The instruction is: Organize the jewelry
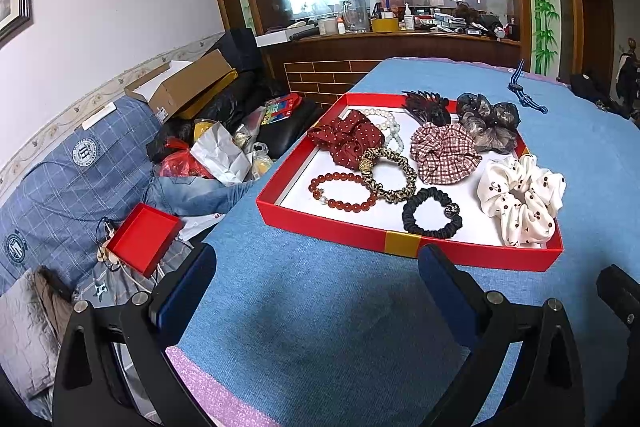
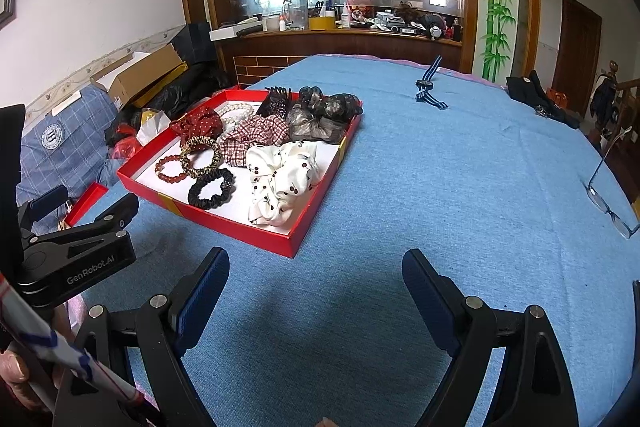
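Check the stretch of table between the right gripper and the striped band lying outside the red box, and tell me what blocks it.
Nothing visible does. Between the open right gripper and the striped band lies only bare blue tablecloth. The red box sits off to the left, the eyeglasses far right.

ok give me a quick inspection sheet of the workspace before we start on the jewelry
surface: blue cloth covers the table, mostly bare on the right.
job's things: red tray holds scrunchies, a red bead bracelet, a pearl bracelet and a black claw clip; the white cherry scrunchie lies against the tray's right wall.
clutter: striped band and glasses lie on the cloth outside the tray.
grippers: left tool and right tool both open, empty, over bare cloth short of the tray.
cables: nothing seen.
surroundings: piled boxes and bags left of the table, crowded shelf behind.
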Demonstrator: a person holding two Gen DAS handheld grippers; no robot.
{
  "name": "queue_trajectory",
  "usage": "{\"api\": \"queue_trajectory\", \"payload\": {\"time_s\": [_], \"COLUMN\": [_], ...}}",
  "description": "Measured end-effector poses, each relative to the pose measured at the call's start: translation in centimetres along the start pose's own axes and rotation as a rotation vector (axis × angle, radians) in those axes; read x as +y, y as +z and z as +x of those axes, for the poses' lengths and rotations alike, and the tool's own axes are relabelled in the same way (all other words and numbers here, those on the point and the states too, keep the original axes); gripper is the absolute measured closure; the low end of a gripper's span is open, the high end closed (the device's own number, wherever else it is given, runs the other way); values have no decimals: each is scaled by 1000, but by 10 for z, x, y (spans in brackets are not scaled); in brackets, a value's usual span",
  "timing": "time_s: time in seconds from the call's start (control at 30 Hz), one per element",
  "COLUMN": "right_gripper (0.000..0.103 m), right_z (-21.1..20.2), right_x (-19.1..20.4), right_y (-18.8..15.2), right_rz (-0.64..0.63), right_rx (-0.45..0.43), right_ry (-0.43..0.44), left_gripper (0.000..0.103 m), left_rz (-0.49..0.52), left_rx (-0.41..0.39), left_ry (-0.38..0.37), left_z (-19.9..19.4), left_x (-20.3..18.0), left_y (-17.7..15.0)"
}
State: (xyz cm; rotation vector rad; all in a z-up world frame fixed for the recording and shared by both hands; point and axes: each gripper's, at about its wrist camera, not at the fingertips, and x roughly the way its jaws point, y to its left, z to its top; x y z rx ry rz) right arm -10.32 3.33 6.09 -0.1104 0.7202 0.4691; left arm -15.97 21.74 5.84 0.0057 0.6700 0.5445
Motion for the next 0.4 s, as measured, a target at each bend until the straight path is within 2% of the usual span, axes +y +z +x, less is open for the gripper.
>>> {"api": "queue_trajectory", "payload": {"time_s": [0.27, 0.33, 0.4], "right_gripper": [12, 12, 12], "right_z": [-3, -6, -9], "right_x": [-5, -14, -27], "right_y": [0, 0, -1], "right_rz": [26, 50, 84], "right_rx": [2, -2, -8], "right_ry": [0, -11, -34], "left_gripper": [2, 2, 2], "left_rz": [-11, 14, 59], "left_rx": [4, -16, -35], "left_ry": [-36, -13, -35], "left_z": [-5, -10, -16], "left_x": [-2, -8, -21], "left_y": [3, 3, 4]}}
